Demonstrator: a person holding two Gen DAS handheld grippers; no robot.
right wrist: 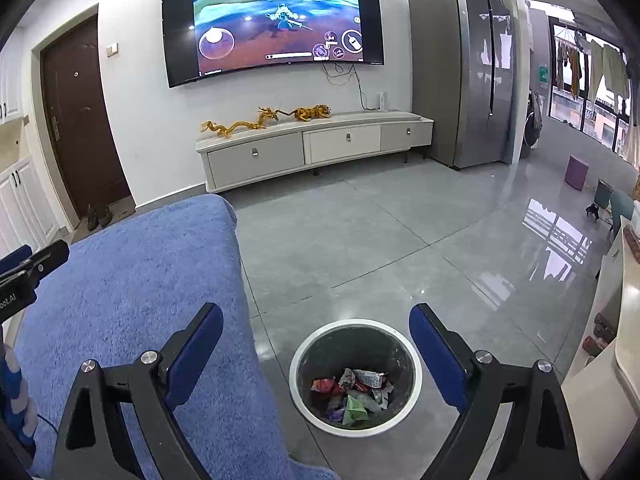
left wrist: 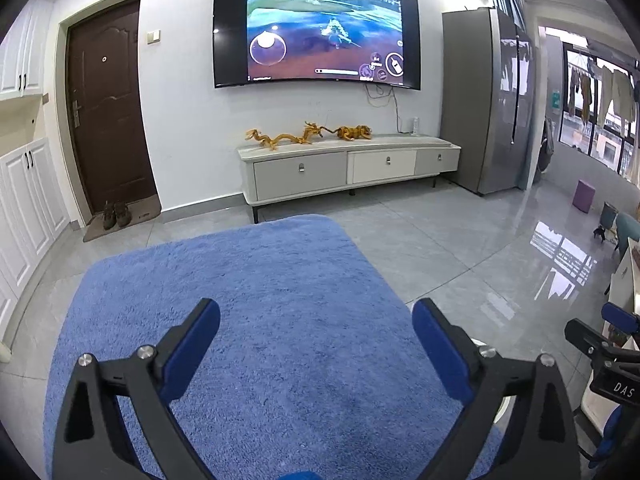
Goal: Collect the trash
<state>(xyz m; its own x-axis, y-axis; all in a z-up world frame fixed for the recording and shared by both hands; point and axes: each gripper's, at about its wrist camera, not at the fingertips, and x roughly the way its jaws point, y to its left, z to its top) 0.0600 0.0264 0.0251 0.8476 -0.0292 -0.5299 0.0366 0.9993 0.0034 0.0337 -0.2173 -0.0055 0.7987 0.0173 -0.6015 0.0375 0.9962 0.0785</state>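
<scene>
I see my left gripper spread wide over the shaggy blue rug, nothing between its 2 blue-padded fingers. My right gripper is likewise released and empty, above the round grey bin with a white rim on the grey tile floor. Crumpled wrappers lie inside the bin, just beside the rug's edge.

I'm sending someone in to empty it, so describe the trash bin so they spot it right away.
Find the blue carpet on the grey tiled floor facing the wall TV. The trash bin stands on bare tile just off the carpet's right edge. It is round, dark inside with a white rim, and holds crumpled wrappers.
</scene>
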